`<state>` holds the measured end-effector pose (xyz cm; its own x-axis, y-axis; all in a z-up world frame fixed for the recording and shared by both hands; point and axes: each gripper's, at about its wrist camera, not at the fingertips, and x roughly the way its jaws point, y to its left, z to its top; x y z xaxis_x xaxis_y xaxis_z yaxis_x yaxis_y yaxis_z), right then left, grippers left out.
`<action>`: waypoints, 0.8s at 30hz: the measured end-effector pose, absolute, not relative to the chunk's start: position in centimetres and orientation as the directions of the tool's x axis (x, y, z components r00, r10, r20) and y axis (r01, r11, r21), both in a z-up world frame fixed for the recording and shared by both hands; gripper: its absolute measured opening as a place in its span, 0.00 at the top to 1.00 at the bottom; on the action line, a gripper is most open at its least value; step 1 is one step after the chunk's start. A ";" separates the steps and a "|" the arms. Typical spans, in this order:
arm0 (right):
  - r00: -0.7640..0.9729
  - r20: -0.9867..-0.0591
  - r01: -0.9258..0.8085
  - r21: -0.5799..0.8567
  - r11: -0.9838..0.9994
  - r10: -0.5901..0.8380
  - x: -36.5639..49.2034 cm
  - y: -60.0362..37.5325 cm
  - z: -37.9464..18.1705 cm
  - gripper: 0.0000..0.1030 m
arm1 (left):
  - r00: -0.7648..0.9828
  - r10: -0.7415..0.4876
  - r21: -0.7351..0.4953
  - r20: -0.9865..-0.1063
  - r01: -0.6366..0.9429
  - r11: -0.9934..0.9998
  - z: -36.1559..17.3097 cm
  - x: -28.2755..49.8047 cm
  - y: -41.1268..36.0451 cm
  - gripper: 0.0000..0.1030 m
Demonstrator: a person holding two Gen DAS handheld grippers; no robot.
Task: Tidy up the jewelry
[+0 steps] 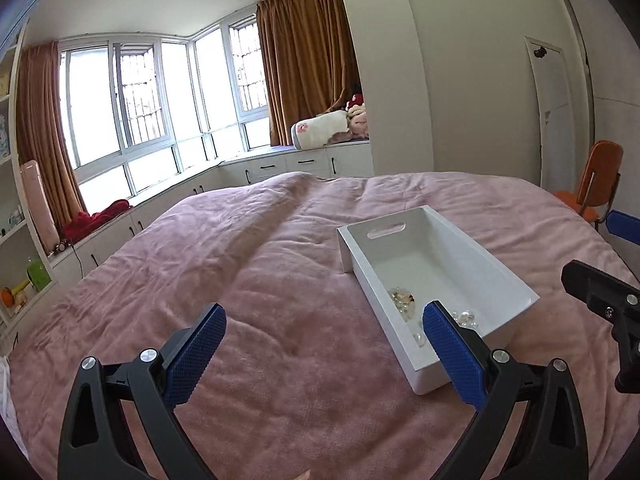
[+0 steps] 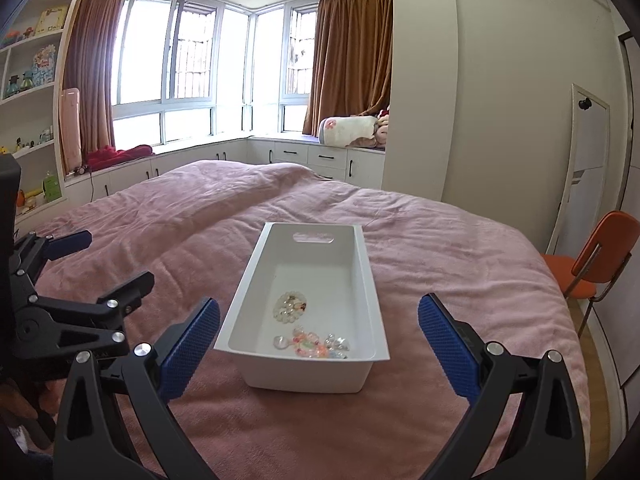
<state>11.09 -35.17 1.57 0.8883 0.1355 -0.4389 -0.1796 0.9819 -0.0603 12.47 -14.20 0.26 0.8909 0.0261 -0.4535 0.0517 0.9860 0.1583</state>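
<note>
A white tray (image 2: 304, 248) sits on the pink bed (image 2: 200, 216), centre of the right wrist view and right of centre in the left one. Inside, near its lower end, lie a round beaded bracelet (image 2: 290, 306) and a small heap of clear and coloured beads (image 2: 316, 345). The left claw (image 1: 324, 344) and the right claw (image 2: 319, 336) both stand wide apart and carry nothing. No loose jewelry shows on the blanket, so the sorting looks finished or paused; the next move would call for finding another piece or lifting the tray by its handle slot (image 2: 314, 237). No readable writing or brand shows
</note>
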 end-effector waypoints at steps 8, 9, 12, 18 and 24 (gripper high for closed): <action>0.880 -0.454 -0.179 -0.045 0.983 0.139 11.0 -34.7 0.0 0.05 | 0.879 0.043 0.127 -0.474 0.020 0.992 -1.4 12.6 -13.6 0.03; 0.878 -0.457 -0.181 -0.045 0.983 0.141 11.0 -34.6 -0.1 0.05 | 0.882 0.039 0.127 -0.470 0.024 0.992 -1.4 12.5 -13.6 0.03; 0.878 -0.458 -0.186 -0.056 0.981 0.140 11.0 -34.2 -0.2 0.05 | 0.887 0.041 0.143 -0.460 0.028 0.989 -1.3 12.3 -13.8 0.03; 0.882 -0.448 -0.182 -0.039 0.982 0.146 11.0 -34.3 -0.1 0.05 | 0.881 0.024 0.134 -0.473 0.045 0.990 -1.4 12.4 -14.0 0.03; 0.876 -0.455 -0.183 -0.006 0.983 0.160 11.1 -34.8 -0.3 0.05 | 0.890 0.037 0.155 -0.454 0.039 0.987 -1.6 12.3 -14.3 0.03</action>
<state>11.14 -34.77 -0.25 0.8758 0.1598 -0.4555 -0.1828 0.9831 -0.0065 12.28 -14.27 -1.55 0.8901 0.0366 -0.4543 0.0385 0.9872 0.1550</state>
